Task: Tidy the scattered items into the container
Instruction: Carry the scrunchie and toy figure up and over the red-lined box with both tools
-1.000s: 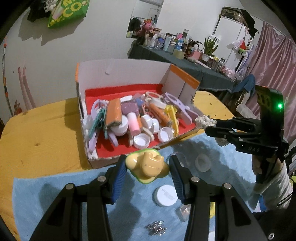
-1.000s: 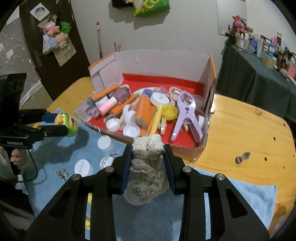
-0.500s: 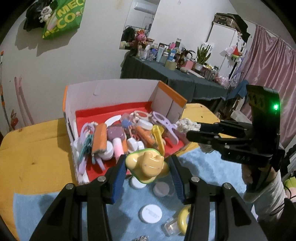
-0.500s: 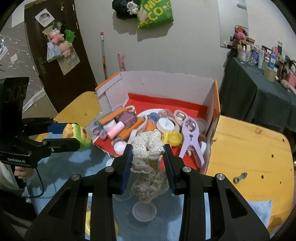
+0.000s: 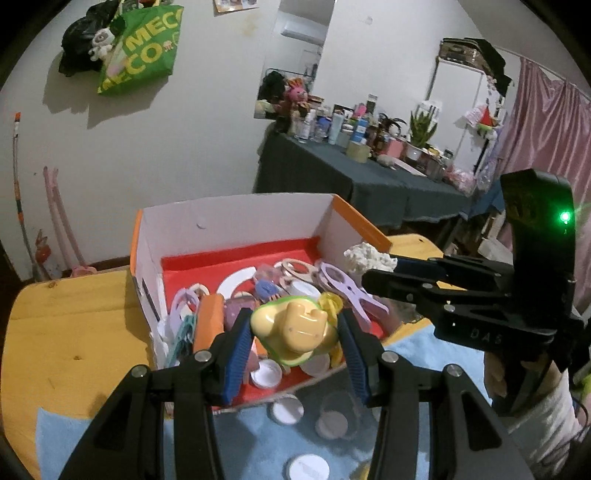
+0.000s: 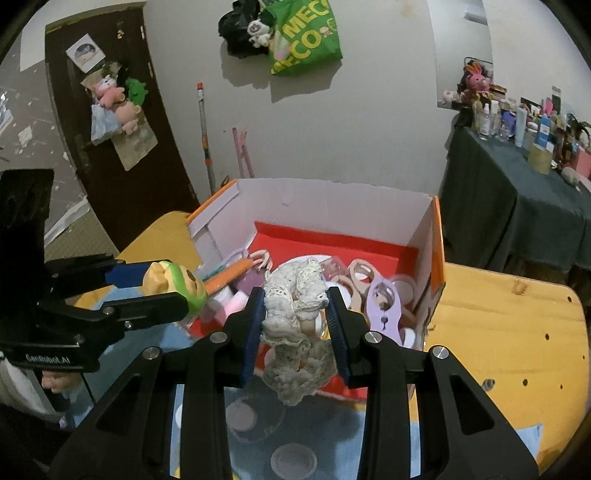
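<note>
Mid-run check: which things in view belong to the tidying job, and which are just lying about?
Part of the job:
- yellow-green toy clamped in the left hand-held gripper
- cream lace bundle clamped in the right hand-held gripper
- cardboard box
- white caps on the blue mat

Just lying about:
- green bag
- cluttered side table

Both grippers [image 5: 293,332] [image 6: 295,321] have carried their loads, seemingly, above the box [image 5: 236,221]
</note>
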`<control>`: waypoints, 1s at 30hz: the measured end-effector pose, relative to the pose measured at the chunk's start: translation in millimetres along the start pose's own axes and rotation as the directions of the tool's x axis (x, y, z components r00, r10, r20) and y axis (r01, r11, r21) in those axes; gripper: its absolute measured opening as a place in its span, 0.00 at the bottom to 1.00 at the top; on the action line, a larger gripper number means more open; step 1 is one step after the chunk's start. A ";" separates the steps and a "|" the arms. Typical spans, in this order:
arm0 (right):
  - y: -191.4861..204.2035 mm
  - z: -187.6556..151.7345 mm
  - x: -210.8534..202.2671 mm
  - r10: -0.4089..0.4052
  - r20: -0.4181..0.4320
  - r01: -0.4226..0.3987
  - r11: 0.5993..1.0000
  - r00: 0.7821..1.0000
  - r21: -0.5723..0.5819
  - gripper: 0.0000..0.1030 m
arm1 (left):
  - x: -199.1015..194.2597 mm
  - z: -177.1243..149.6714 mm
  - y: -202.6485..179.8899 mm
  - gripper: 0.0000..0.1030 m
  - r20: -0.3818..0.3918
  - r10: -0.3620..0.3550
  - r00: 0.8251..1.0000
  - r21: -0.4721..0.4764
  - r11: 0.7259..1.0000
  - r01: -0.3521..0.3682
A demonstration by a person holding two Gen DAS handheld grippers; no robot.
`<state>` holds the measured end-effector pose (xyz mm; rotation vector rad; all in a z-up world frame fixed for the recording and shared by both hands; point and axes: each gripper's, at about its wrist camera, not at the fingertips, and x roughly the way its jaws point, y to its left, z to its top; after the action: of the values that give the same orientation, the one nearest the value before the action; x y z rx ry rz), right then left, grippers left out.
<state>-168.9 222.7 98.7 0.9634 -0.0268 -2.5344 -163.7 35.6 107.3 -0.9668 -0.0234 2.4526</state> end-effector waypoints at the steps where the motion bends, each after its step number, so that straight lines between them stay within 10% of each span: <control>1: -1.4 1.7 3.2 -0.006 0.000 0.006 1.000 1.000 0.006 0.31 | 2.2 1.2 1.0 0.48 0.002 0.002 1.000 -0.004 1.000 -0.002; 30: -45.7 -0.1 63.5 -0.091 -0.085 0.102 0.986 0.992 0.130 0.31 | 71.4 5.4 9.0 0.48 -0.052 0.090 0.995 -0.079 0.992 -0.094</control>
<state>-228.7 239.0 51.0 1.1423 -0.1316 -2.6079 -215.7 61.1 64.3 -1.0845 -0.0636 2.5283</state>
